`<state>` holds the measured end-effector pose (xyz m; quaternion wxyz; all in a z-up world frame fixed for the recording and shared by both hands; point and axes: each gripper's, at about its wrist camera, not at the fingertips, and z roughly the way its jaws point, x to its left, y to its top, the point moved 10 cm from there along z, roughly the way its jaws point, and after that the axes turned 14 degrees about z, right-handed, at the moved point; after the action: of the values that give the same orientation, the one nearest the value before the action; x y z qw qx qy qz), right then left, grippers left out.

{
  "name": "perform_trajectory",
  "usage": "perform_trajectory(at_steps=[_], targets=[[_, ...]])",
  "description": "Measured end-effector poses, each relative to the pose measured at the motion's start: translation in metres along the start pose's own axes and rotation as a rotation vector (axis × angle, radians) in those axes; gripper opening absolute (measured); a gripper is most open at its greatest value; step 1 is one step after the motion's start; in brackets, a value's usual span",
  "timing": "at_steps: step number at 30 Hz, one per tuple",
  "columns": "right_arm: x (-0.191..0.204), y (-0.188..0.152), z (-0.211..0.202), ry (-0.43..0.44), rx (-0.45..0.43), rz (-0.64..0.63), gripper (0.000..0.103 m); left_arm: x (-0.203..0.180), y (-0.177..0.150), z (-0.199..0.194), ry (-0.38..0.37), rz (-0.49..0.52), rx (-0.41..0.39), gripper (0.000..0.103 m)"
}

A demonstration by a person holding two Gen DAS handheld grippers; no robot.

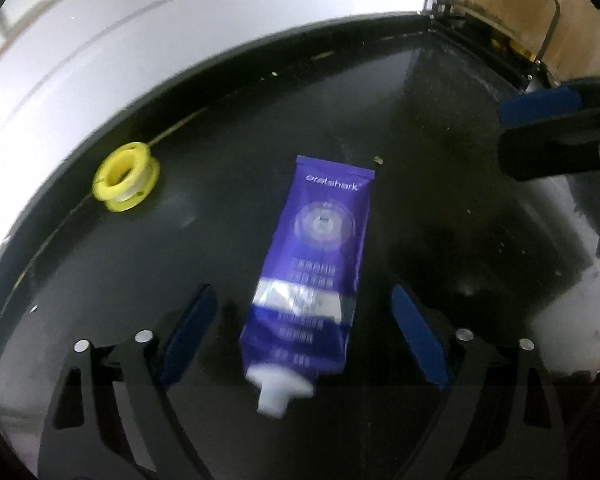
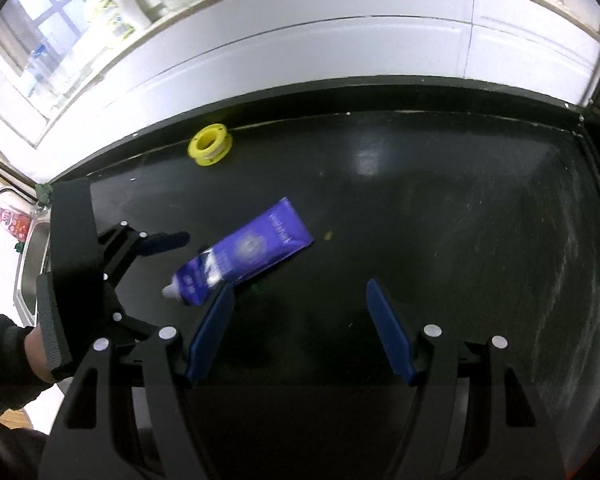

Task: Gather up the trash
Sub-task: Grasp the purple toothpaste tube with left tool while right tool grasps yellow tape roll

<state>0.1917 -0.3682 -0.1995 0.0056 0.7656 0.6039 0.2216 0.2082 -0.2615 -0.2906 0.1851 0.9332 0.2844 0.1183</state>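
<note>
A purple toothpaste tube (image 1: pixel 312 280) with a white neck lies flat on the black countertop (image 1: pixel 440 208). My left gripper (image 1: pixel 304 320) is open, its blue pads on either side of the tube's lower half, not touching it. In the right wrist view the tube (image 2: pixel 252 252) lies left of centre, with the left gripper (image 2: pixel 172 264) beside its neck end. My right gripper (image 2: pixel 300 328) is open and empty, just right of and nearer than the tube. A yellow tape spool (image 1: pixel 126 176) lies near the counter's back edge; it also shows in the right wrist view (image 2: pixel 210 145).
A white tiled wall (image 2: pixel 340 48) runs behind the counter. A sill above holds a green-capped bottle (image 2: pixel 112 4). A steel sink (image 2: pixel 32 264) is at the left end. The right gripper's fingers (image 1: pixel 548 108) show at the right of the left wrist view.
</note>
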Motion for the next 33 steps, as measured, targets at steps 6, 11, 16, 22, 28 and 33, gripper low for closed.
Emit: perform_trajectory(at_steps=[6, 11, 16, 22, 28, 33], targets=[[0.001, 0.025, 0.03, 0.001, 0.037, -0.057, 0.067, 0.003, 0.012, 0.005, 0.01, 0.035, -0.024, 0.052], [0.025, 0.043, 0.066, 0.019, 0.068, -0.152, 0.067, 0.012, -0.007, -0.005, 0.037, -0.022, -0.015, 0.051], [0.069, 0.052, 0.101, 0.053, 0.092, -0.255, 0.067, 0.036, -0.052, -0.032, 0.087, -0.179, 0.009, 0.051], [0.13, 0.053, 0.141, 0.056, 0.046, -0.407, 0.071, 0.064, -0.108, -0.06, 0.179, -0.359, 0.052, 0.051], [0.173, 0.072, 0.168, 0.015, -0.052, -0.486, 0.07, 0.09, -0.142, -0.074, 0.248, -0.488, 0.055, 0.051], [0.181, 0.073, 0.168, 0.005, -0.069, -0.471, 0.053, 0.094, -0.143, -0.076, 0.274, -0.528, 0.037, 0.051]])
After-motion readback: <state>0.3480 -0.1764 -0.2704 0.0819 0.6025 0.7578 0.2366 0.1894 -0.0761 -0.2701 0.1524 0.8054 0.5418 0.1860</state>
